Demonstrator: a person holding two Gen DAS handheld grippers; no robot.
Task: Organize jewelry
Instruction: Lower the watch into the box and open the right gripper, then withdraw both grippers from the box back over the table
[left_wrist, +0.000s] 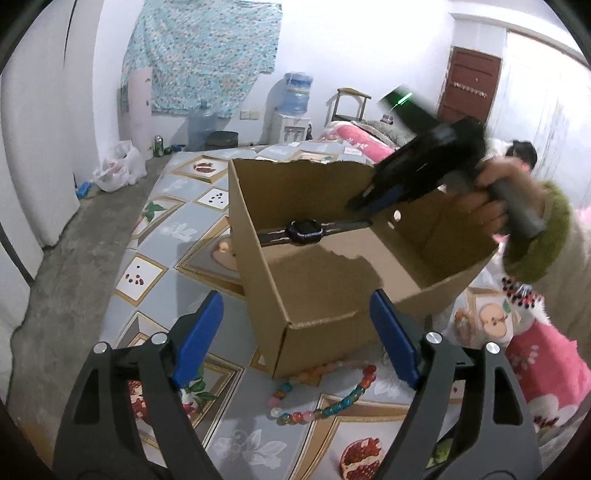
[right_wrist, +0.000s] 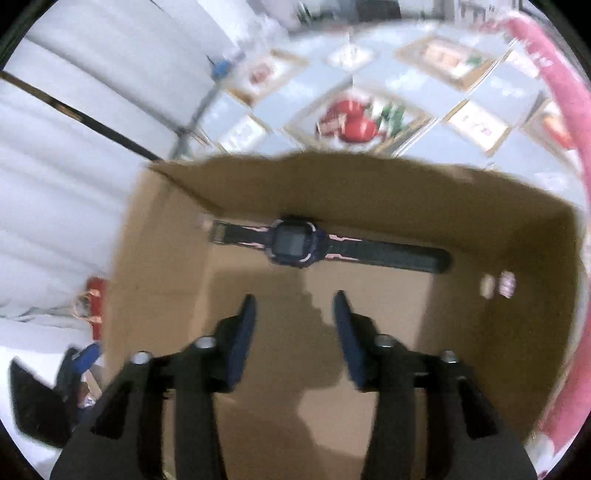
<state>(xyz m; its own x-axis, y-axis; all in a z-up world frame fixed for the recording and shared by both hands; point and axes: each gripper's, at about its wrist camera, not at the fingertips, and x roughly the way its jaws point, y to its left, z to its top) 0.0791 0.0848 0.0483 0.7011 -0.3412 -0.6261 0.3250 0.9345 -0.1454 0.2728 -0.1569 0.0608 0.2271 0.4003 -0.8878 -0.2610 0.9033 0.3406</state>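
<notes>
My left claw (left_wrist: 295, 332), released and empty, hovers nearest the bead necklace (left_wrist: 325, 398), strung crosswise just below; my right claw (right_wrist: 295, 332), released, hangs over the watch (right_wrist: 295, 242) in the box (left_wrist: 332, 314).

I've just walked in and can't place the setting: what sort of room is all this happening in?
Most likely a lived-in room of a home, perhaps a bedroom. A water dispenser stands by the far wall, pink floral bedding lies behind the cardboard box, and a fruit-patterned mat covers a bare concrete floor.
</notes>
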